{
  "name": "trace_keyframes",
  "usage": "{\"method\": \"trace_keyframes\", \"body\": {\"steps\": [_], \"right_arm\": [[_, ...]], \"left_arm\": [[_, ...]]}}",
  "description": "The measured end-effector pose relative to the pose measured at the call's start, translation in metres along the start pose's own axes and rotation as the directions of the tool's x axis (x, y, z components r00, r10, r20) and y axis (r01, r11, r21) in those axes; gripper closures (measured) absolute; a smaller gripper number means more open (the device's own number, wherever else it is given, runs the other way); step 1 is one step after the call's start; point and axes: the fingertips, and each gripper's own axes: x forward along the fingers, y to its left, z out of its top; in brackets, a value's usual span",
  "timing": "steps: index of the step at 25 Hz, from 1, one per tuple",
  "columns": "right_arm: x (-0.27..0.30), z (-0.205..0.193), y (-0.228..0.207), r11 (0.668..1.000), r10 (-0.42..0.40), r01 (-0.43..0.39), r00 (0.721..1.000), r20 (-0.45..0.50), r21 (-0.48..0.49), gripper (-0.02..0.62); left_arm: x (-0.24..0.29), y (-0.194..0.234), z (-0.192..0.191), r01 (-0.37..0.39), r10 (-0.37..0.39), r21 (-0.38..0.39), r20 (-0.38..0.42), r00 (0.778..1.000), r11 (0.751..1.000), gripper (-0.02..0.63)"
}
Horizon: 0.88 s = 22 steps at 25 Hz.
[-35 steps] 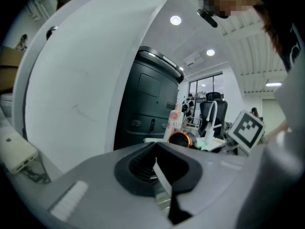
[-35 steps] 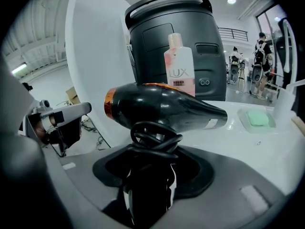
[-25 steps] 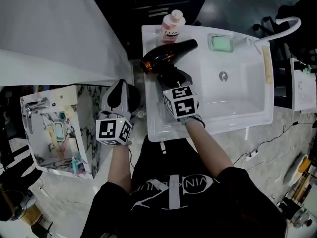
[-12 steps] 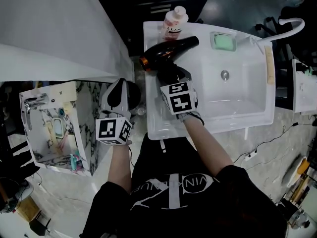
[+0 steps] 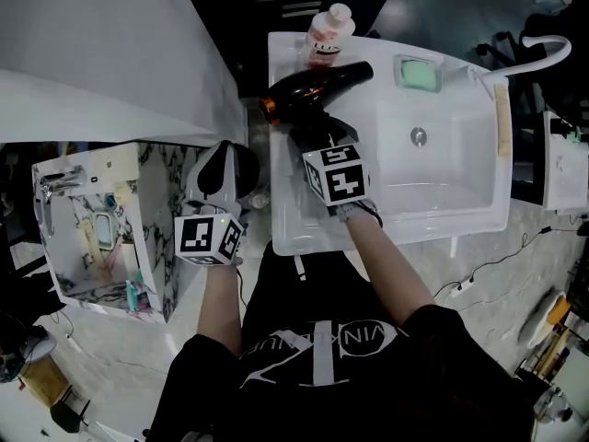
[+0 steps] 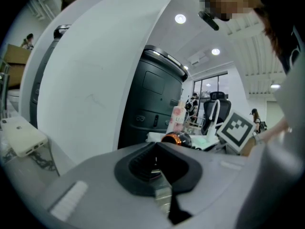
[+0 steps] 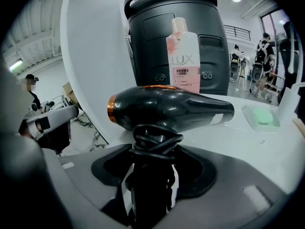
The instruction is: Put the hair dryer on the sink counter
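The hair dryer (image 5: pixel 317 88) lies on the white counter (image 5: pixel 293 212) at upper centre of the frame. It looks rigid, glossy and barrel-heavy, so the cord-wrapped handle (image 7: pixel 151 175) seems the surest hold. The right tongs (image 5: pixel 311 134) have just been widening around that handle. The left tongs (image 5: pixel 224 155) are closed and empty.

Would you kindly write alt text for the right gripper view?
A black hair dryer lies on the white counter, its cord-wrapped handle between the jaws of the right gripper, which have just been opening. A pink bottle stands behind it; green soap lies at right.
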Motion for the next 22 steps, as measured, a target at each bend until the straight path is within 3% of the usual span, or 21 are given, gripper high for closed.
{"method": "trace_keyframes", "body": {"steps": [10, 22], "right_arm": [[0.003, -0.005, -0.002, 0.998, 0.050, -0.050, 0.999, 0.007, 0.049, 0.275], [0.001, -0.016, -0.031, 0.995, 0.021, -0.022, 1.000, 0.009, 0.102, 0.278]], "left_arm": [[-0.001, 0.000, -0.006, -0.006, 0.006, 0.005, -0.014, 1.000, 1.000, 0.606], [-0.007, -0.007, -0.013, 0.003, -0.003, 0.002, -0.025, 1.000, 1.000, 0.606]]}}
